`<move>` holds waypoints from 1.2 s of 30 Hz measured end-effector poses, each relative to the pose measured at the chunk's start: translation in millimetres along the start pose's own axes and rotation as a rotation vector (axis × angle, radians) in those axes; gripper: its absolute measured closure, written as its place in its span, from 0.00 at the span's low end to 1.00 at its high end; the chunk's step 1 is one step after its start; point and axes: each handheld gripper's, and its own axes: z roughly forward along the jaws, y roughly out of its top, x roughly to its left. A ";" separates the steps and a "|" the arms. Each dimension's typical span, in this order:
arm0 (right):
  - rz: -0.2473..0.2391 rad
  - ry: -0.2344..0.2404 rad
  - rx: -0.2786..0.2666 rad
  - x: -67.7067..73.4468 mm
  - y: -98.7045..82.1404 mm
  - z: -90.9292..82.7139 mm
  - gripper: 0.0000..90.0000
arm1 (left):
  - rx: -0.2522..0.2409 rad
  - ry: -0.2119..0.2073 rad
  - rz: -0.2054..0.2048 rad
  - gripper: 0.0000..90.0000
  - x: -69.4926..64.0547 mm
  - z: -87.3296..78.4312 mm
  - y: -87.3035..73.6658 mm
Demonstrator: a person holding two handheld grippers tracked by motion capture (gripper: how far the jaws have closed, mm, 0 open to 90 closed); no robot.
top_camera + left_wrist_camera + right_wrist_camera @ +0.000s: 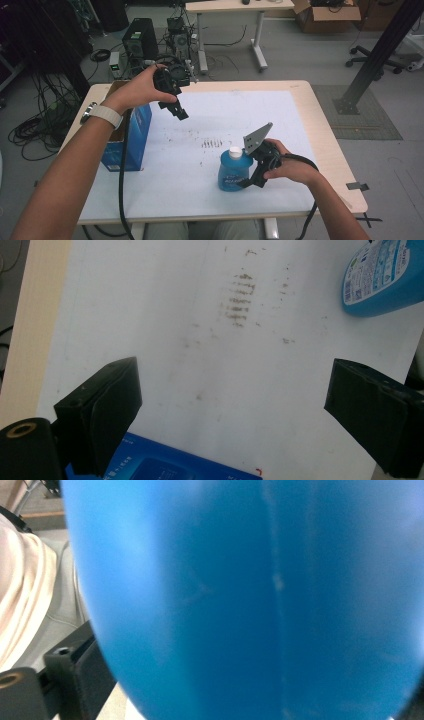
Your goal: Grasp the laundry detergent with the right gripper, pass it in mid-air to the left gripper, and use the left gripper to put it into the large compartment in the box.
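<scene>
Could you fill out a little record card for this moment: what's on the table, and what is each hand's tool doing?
Surface: white-topped table with dark smudges
Main item: blue plastic bottle with white cap, upright
Other item: blue cardboard box, at the table's left edge
Right gripper: fingers around the bottle's body, apparently gripping it
Left gripper: raised above the table, fingers wide apart with nothing between

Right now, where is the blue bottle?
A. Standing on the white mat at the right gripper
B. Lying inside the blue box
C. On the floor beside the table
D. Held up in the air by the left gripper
A. The blue bottle stands upright on the white mat, with the right gripper at its side; the left gripper hangs open and empty near the blue box.
</scene>
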 end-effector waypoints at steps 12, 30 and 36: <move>0.000 0.008 -0.055 -0.8 -2.9 1.9 0.07 | 0.000 0.003 -0.005 0.09 0.6 0.0 -1.1; 0.006 0.008 -0.099 -1.9 -8.6 1.4 0.21 | 0.001 0.003 -0.003 0.10 0.6 0.0 -1.2; 0.007 0.006 -0.106 -2.5 -9.3 1.8 0.23 | 0.000 0.002 -0.001 0.10 0.3 0.4 -0.8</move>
